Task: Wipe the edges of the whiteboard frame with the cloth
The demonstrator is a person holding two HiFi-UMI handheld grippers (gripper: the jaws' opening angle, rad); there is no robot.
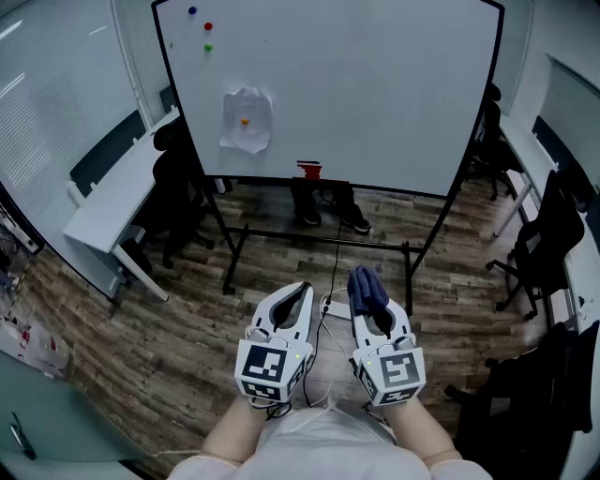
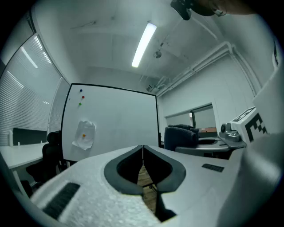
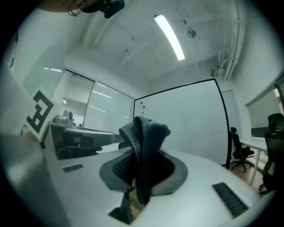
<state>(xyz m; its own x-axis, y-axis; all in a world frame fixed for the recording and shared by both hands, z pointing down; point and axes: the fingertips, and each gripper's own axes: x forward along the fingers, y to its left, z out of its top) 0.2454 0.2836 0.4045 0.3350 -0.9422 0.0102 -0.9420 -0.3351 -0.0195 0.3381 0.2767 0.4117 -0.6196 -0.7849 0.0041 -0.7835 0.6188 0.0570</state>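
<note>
A large whiteboard (image 1: pixel 356 84) with a thin black frame (image 1: pixel 178 89) stands on a black stand ahead of me. A crumpled white paper (image 1: pixel 247 119) is pinned to it under three small magnets (image 1: pixel 207 27). My right gripper (image 1: pixel 367 286) is shut on a dark blue cloth (image 1: pixel 366 288), which bunches up between the jaws (image 3: pixel 144 133). My left gripper (image 1: pixel 302 289) is shut and holds nothing, its jaw tips touching (image 2: pixel 142 148). Both grippers hang low near my body, well short of the board.
A red object (image 1: pixel 308 170) sits on the board's tray. Someone's legs and shoes (image 1: pixel 328 208) show behind the stand. White desks (image 1: pixel 117 202) run along the left, black office chairs (image 1: pixel 544 244) stand at the right. A cable (image 1: pixel 330 281) trails over the wood floor.
</note>
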